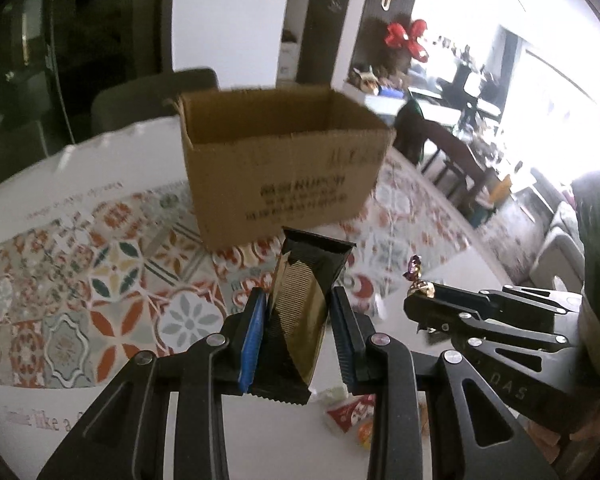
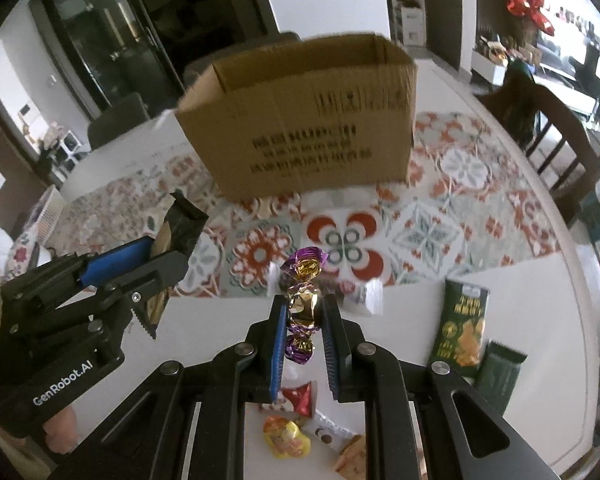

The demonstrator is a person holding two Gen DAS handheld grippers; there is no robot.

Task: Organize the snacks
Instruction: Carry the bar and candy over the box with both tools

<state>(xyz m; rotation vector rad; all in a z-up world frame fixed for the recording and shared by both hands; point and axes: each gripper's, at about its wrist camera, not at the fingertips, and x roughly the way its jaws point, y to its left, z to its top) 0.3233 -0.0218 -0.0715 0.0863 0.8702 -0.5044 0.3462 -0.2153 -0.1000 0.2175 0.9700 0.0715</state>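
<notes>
An open cardboard box (image 1: 284, 156) (image 2: 300, 120) stands on the patterned mat of the white table, ahead of both grippers. My left gripper (image 1: 298, 300) (image 2: 156, 248) is shut on a black and gold snack packet (image 1: 300, 304) (image 2: 176, 224), held upright above the table. My right gripper (image 2: 304, 308) (image 1: 416, 300) is shut on a gold candy with purple twisted ends (image 2: 302, 304) (image 1: 418, 280). Both grippers hang in the air short of the box, the right one beside the left.
Loose snacks lie on the white table (image 2: 400, 320) below the grippers: a red and white packet (image 2: 298, 396) (image 1: 350, 416), a yellow packet (image 2: 286, 438), a green bag (image 2: 462, 324), a dark green bar (image 2: 500, 376). A dark wooden chair (image 2: 556, 132) stands at the table's right edge.
</notes>
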